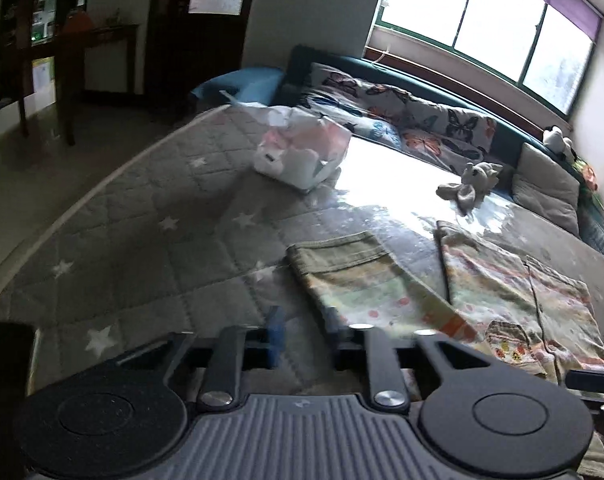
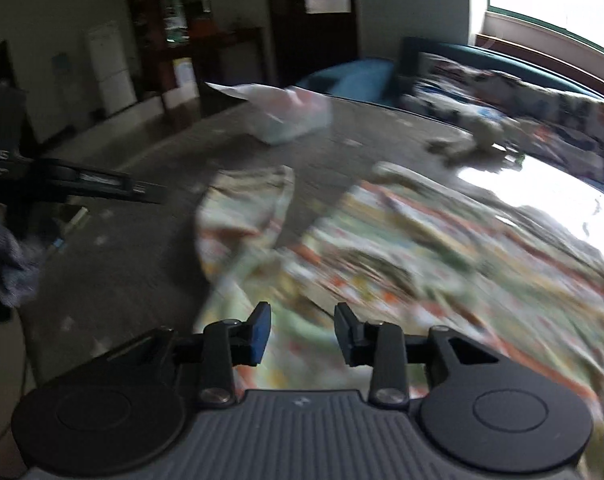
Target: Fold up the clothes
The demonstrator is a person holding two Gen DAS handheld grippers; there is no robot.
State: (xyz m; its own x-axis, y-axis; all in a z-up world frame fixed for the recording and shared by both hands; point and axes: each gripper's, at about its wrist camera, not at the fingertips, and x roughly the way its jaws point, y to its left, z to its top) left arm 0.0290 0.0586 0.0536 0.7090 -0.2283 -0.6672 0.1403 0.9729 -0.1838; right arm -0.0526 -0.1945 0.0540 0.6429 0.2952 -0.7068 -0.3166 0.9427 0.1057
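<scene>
The printed garment (image 1: 482, 280) lies spread flat on the bed (image 1: 141, 240), toward its near edge, legs pointing to the pillows; no fold looks made yet, so nearly all the folding remains. Left tongs (image 1: 302, 336) hover apart at one leg. Right tongs (image 2: 302, 332), apart, hold nothing above the cloth.

Under and ahead of the left gripper (image 1: 304, 338) the quilt (image 1: 141, 216) is grey, stitched in diamonds and dotted with white stars. To its right the pants (image 1: 502, 292) show a pale green, cream and orange print. Farther ahead, the pillows (image 1: 406, 120) carry orange, blue and black butterflies on white. The right gripper (image 2: 302, 330) is black, with a blue pad (image 2: 260, 332) on its left finger.
</scene>
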